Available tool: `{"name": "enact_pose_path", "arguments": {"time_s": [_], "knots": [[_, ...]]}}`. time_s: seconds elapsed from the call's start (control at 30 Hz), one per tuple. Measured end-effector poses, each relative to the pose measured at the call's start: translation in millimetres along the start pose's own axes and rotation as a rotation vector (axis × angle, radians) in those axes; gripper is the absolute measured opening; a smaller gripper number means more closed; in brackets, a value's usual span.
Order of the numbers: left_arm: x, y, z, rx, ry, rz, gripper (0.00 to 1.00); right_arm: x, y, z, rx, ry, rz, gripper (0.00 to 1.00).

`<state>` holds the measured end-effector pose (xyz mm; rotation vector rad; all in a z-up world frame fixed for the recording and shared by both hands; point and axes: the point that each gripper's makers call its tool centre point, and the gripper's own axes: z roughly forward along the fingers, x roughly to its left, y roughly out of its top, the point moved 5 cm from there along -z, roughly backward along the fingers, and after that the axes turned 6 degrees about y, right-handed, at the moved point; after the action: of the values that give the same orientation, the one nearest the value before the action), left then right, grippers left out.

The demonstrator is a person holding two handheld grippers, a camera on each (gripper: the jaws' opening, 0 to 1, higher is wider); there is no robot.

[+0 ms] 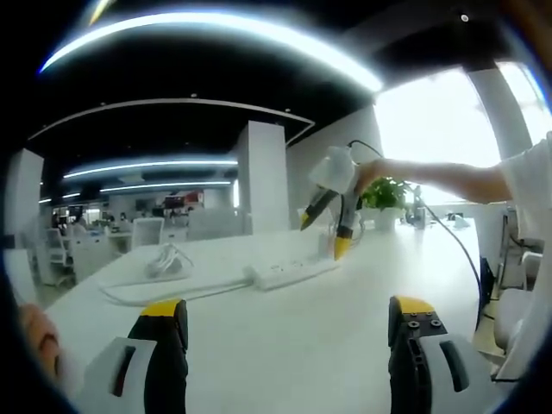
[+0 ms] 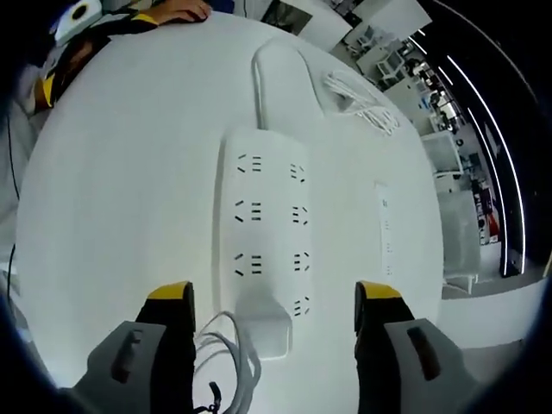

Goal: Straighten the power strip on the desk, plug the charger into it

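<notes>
Left gripper view looks level across a white desk [image 1: 285,345] in an open-plan office. At the desk's far left lies a loose bundle of white cable [image 1: 164,259]. Toward the middle of the desk sits the white power strip [image 1: 289,273], lying at a slant to the near edge, with its lead [image 1: 155,296] running off to the left. Just beyond the strip's right end, the right gripper [image 1: 332,233] points down at the desk, yellow tips close above the surface; a person's arm [image 1: 448,178] reaches to it from the right. A potted plant [image 1: 384,203] stands near the far edge. The left gripper [image 1: 289,332] hovers over the near edge with its jaws spread wide and nothing between them.

Right gripper view looks straight down. The power strip [image 2: 267,233] lies lengthwise along the view, four pairs of sockets showing, none occupied. A hand [image 2: 177,10] rests at the desk's far edge, upper left. Coiled white cable [image 2: 233,362] lies against the strip's near end, lower left. The right gripper [image 2: 276,306] is wide open, one jaw on each side of the strip's near end, gripping nothing. The cable bundle [image 2: 362,103] lies upper right.
</notes>
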<state>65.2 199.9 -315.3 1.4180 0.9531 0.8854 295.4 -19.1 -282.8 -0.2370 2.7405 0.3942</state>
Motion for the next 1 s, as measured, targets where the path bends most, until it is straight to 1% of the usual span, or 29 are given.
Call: {"name": "enact_pose_path", "arguments": {"time_s": [0.07, 0.2, 0.33, 0.47, 0.57, 0.63, 0.7, 0.8, 0.83, 0.87, 1.0], "knots": [[-1.2, -0.1, 1, 0.0, -0.004, 0.001, 0.99, -2, 1.2, -2, -0.021, -0.011, 0.001, 0.83], [-1.8, 0.1, 2, 0.001, -0.006, 0.0, 0.99, -4, 3.4, -5, -0.057, -0.022, 0.011, 0.89], [-2.4, 0.7, 2, 0.001, -0.007, 0.004, 0.99, -7, 5.4, -9, -0.1, -0.034, 0.034, 0.92], [-2.7, 1.1, 2, 0.002, -0.007, 0.005, 0.99, -12, 7.5, -13, -0.153, -0.042, 0.069, 0.99], [-3.3, 1.1, 3, 0.003, -0.009, 0.006, 0.99, -15, 7.8, -17, -0.197, -0.054, 0.098, 1.0], [-3.9, 0.7, 3, 0.004, -0.012, 0.006, 0.99, -18, 9.6, -20, -0.238, -0.052, 0.119, 1.0], [-4.3, 0.1, 4, 0.006, -0.015, 0.005, 0.99, -20, 10.3, -22, -0.262, -0.049, 0.132, 1.0], [-4.8, -0.1, 5, 0.007, -0.018, 0.005, 0.99, -14, 15.0, -27, -0.348, -0.038, 0.161, 1.0], [-4.8, 0.0, 6, 0.006, -0.018, 0.004, 0.99, -13, 16.8, -31, -0.396, -0.035, 0.189, 1.0], [-4.8, 0.0, 6, 0.006, -0.018, 0.003, 0.99, -13, 17.6, -33, -0.426, -0.028, 0.213, 1.0], [-4.1, -0.8, 6, 0.01, -0.018, 0.004, 0.99, -10, 21.4, -42, -0.522, -0.03, 0.262, 1.0]]}}
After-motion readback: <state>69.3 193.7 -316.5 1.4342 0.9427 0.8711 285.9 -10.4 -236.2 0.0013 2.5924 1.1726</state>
